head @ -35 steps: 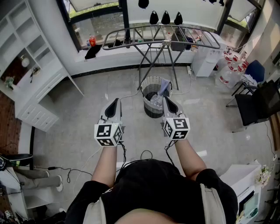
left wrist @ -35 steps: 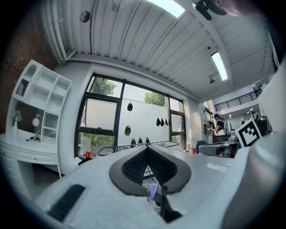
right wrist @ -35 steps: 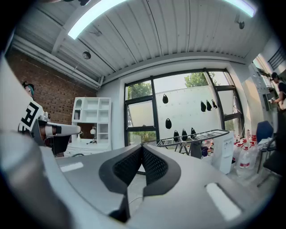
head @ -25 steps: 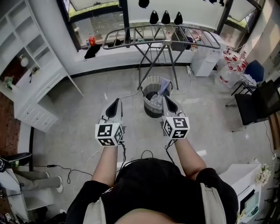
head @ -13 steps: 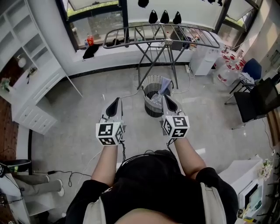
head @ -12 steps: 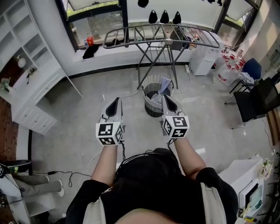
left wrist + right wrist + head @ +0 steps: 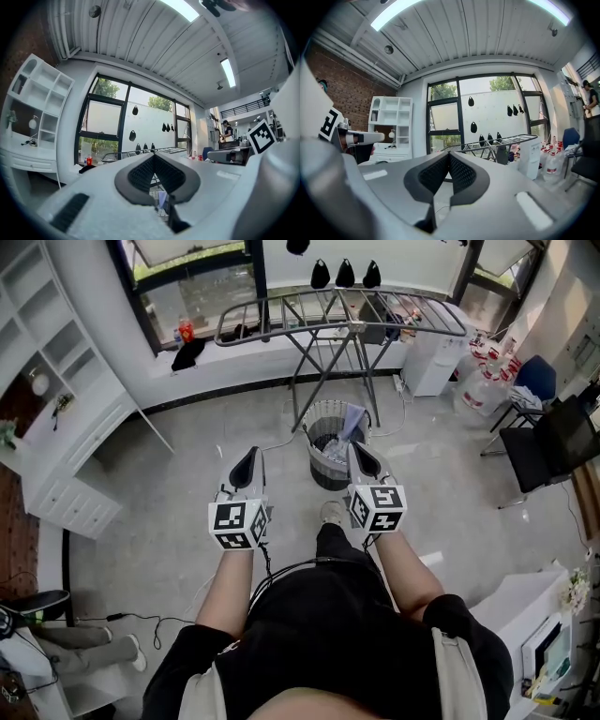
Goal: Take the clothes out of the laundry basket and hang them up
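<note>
A round wire laundry basket (image 7: 330,442) stands on the floor under the drying rack (image 7: 342,313), with pale and bluish clothes (image 7: 351,426) heaped inside. My left gripper (image 7: 247,457) is held level to the left of the basket, jaws shut and empty. Beside it, my right gripper (image 7: 361,452) overlaps the basket's right rim in the head view, also shut with nothing held. In the left gripper view (image 7: 153,157) the basket's clothes (image 7: 161,200) peek below the closed jaws. The rack (image 7: 499,141) shows beyond the jaws in the right gripper view (image 7: 449,154).
White shelving (image 7: 56,381) lines the left wall. A white cabinet (image 7: 429,362), several water bottles (image 7: 483,381) and a dark chair (image 7: 548,442) stand at the right. Black hangers (image 7: 344,274) hang by the window. Cables (image 7: 281,568) trail on the floor near my feet.
The person has stepped toward the basket; a foot now shows between the arms. Both grippers keep their spacing and stay shut.
</note>
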